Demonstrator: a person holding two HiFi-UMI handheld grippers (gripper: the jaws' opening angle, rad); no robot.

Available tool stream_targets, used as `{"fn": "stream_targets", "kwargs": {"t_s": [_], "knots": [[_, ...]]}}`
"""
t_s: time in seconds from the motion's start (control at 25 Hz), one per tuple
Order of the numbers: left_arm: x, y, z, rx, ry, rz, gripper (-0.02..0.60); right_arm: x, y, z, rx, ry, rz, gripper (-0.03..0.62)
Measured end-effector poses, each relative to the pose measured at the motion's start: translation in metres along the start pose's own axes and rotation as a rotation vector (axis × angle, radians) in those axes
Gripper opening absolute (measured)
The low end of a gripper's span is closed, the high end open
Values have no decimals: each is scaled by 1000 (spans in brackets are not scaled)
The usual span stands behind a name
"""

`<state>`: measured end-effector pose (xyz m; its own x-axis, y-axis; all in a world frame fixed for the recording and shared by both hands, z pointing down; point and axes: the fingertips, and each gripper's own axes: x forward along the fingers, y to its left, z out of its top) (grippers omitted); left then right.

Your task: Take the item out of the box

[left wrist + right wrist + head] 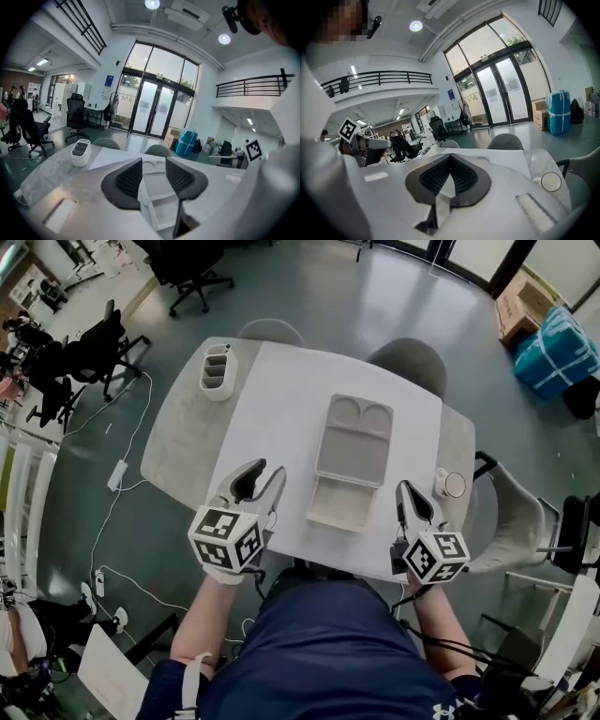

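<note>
Left of the box (354, 451), our left gripper (265, 472) has its jaws wide and empty. Right of it, our right gripper (407, 491) has them closed. We should approach the box squarely.

No writing can be read in any of the views.
The cube (226, 538) on the left gripper (262, 472) and the cube (436, 557) on the right gripper (410, 487), low in the head view, carry black-and-white square patterns, not letters. In the left gripper view, a blue sign (108, 82) left of the glass doors (159, 112) and the paper sheets (140, 104) on them are too small to read. A white logo (437, 706) on the dark shirt (328, 652), at lower right of the head view, cannot be made out.
</note>
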<state>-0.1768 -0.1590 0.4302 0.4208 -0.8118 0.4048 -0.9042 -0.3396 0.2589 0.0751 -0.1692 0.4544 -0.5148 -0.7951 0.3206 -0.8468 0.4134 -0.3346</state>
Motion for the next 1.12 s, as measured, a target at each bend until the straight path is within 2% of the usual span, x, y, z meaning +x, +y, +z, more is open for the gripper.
{"fn": "stream_targets", "kwargs": {"t_s": [0.08,0.2,0.28,0.48,0.76,1.12], "knots": [[-4,-23,25,31,-63,-39,152,-3,4,20,-8,-39,11,2],[-10,-59,51,115,-154,-97,69,-11,11,48,-19,-98,29,2],[-8,-77,57,155,-181,-126,25,-16,15,64,-29,-136,39,2],[2,-89,43,149,-164,-149,9,-28,13,73,-45,-189,19,2],[10,-108,22,228,-128,-185,2,-51,9,77,-19,-286,24,2],[9,-124,16,248,-134,-223,2,-73,19,95,-164,-380,-4,2]]}}
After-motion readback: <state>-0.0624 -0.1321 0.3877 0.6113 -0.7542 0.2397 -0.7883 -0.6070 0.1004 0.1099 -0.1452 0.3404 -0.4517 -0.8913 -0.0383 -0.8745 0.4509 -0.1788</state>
